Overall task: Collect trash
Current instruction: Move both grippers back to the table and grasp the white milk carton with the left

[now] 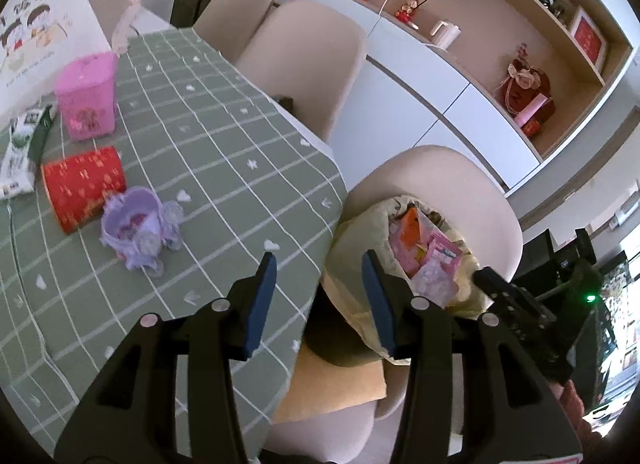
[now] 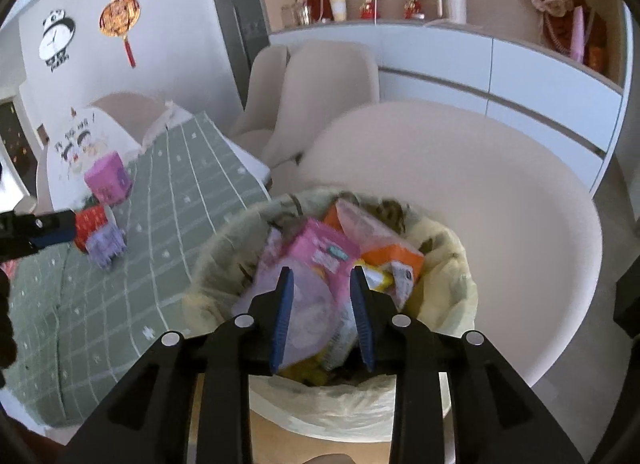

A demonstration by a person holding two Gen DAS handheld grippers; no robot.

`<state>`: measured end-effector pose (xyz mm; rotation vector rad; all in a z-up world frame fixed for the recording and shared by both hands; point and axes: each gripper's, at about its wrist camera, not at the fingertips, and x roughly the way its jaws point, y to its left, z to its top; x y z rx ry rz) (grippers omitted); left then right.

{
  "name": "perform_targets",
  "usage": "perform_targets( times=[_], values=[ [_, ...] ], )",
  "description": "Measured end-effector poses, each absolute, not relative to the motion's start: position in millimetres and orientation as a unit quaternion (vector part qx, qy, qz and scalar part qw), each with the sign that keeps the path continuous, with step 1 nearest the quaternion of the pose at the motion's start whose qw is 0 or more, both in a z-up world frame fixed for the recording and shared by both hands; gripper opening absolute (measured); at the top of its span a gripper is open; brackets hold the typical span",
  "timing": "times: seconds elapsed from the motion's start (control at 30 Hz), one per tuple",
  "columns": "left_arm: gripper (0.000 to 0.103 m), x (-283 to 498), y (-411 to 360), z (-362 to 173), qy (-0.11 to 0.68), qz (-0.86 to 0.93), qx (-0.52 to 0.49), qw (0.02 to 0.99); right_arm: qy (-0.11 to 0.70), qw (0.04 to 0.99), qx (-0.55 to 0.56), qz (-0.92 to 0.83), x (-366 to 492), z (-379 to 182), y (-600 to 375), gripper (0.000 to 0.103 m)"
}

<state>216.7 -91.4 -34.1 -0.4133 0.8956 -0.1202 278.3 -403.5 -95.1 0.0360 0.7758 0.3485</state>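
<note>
Hovering over a brimming bag

Right gripper (image 2: 322, 314) hangs spread and empty above the trash bag (image 2: 452, 264). It's heaped, so wrappers could spill. Left gripper (image 1: 320, 300), parted and empty, sits at the table edge; lilac toy carriage (image 1: 138, 230) and red cylinder (image 1: 82, 186) wait, and that cylinder may roll
</note>
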Motion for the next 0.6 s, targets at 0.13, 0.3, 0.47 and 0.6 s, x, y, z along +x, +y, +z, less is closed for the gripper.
perform_targets(
  times=[0.13,0.3,0.47,0.6],
  values=[
    [0.042,212.3,-69.5,-30.7,0.419,-0.051,-0.194,0.885,0.343,0.922,0.023,0.180,268.9,-71.8,-376.8,0.029],
    [0.044,204.0,-31.6,-31.7,0.413,-0.035,-0.200,0.888,0.316,0.926,0.002,0.207,260.9,-54.9,-331.4,0.030],
    [0.045,191.0,20.7,-41.3,0.407,-0.003,-0.226,0.885,0.301,0.920,0.016,0.252,261.5,-51.6,-286.4,0.046],
    [0.045,176.3,76.4,-55.7,0.404,0.043,-0.254,0.878,0.320,0.908,-0.008,0.269,262.8,-54.4,-240.6,0.046]
  ],
)
